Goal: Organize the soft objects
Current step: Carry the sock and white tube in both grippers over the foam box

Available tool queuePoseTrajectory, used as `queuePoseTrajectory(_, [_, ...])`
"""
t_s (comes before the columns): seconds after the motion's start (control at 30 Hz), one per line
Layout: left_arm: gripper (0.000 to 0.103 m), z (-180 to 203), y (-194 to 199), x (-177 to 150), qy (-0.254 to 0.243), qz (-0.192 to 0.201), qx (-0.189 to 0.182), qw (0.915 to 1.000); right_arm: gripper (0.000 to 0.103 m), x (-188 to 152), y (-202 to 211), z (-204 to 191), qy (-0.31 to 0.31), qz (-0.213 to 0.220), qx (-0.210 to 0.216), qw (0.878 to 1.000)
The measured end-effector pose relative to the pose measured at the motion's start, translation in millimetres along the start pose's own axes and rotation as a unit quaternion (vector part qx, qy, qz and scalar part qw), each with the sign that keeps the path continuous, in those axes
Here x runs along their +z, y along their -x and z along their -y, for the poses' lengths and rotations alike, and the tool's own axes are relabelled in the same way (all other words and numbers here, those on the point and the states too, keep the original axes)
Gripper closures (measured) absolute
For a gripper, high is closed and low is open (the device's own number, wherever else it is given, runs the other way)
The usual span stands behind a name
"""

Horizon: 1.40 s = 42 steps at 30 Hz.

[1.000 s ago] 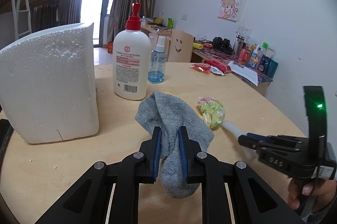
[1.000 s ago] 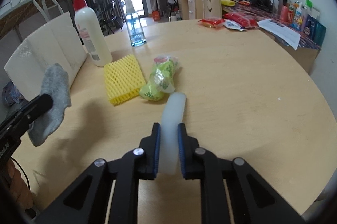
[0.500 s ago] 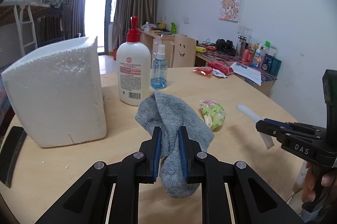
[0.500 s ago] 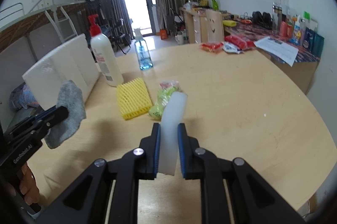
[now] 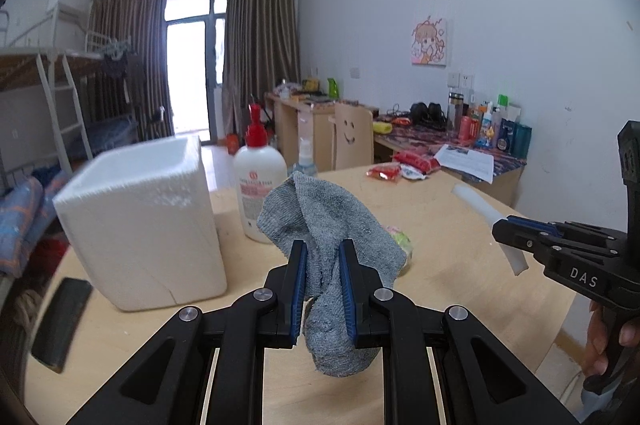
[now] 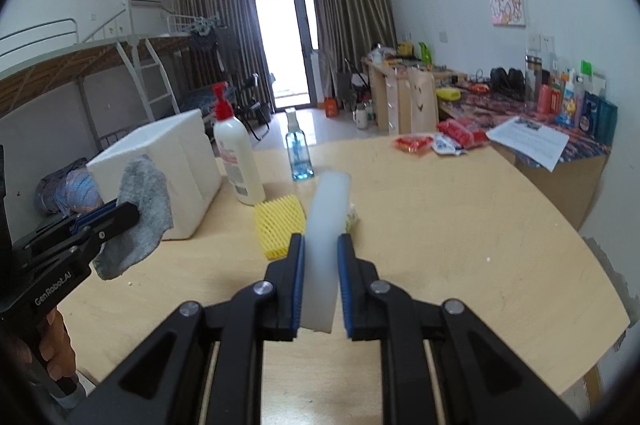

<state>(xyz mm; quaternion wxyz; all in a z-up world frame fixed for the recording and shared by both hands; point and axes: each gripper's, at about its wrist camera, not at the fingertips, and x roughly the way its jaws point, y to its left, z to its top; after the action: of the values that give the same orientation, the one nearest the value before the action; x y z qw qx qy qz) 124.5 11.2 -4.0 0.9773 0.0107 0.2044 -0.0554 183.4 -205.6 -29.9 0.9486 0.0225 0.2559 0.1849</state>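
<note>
My left gripper (image 5: 323,253) is shut on a grey sock (image 5: 324,221) and holds it above the round wooden table (image 5: 460,257). It shows in the right wrist view at the left (image 6: 132,215), near the white foam box (image 6: 176,153). My right gripper (image 6: 321,245) is shut on a white foam strip (image 6: 326,221) held above the table; it also shows in the left wrist view (image 5: 486,215). A yellow foam net (image 6: 278,225) and a green packet (image 5: 402,239) lie on the table.
A white pump bottle (image 6: 236,153) and a blue spray bottle (image 6: 298,157) stand behind the yellow net. Red snack packets (image 6: 416,143) lie at the far table edge. A cluttered desk (image 6: 540,129) stands at the right wall, a bunk bed (image 6: 80,65) at the left.
Both grippers have risen higher above the table with the sock and the foam strip still held. The foam box's open top has come into sight.
</note>
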Motion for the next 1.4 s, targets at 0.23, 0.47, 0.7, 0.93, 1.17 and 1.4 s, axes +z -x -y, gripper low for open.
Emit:
queuePoseTrajectory(0.23, [0.085, 6.3, 28.4, 10.8, -0.012, 0.039, 0.016, 0.999, 0.084, 5.2, 28.2, -7.1, 0.015, 0.047, 0.02, 0.999])
queuePoseTrajectory(0.47, [0.085, 11.9, 58.5, 15.8, -0.023, 0.075, 0.039, 0.9962, 0.084, 10.7, 51.0, -14.1, 0.028, 0.089, 0.042, 0.995])
queuePoseTrajectory(0.7, [0.085, 13.8, 74.1, 16.3, -0.027, 0.091, 0.062, 0.9936, 0.084, 13.3, 55.9, -20.8, 0.044, 0.101, 0.059, 0.992])
queuePoseTrajectory(0.93, [0.085, 5.1, 85.4, 14.3, -0.018, 0.095, 0.093, 0.991, 0.084, 12.5, 53.7, -33.7, 0.061, 0.104, 0.087, 0.989])
queuePoseTrajectory(1.17, [0.085, -12.9, 96.8, 8.7, -0.003, 0.096, 0.142, 0.9852, 0.084, 14.1, 42.8, -59.1, 0.086, 0.1, 0.132, 0.982])
queuePoseTrajectory(1.4, [0.085, -32.4, 106.9, 3.3, 0.018, 0.093, 0.192, 0.9769, 0.084, 16.3, 30.1, -84.1, 0.105, 0.091, 0.175, 0.975])
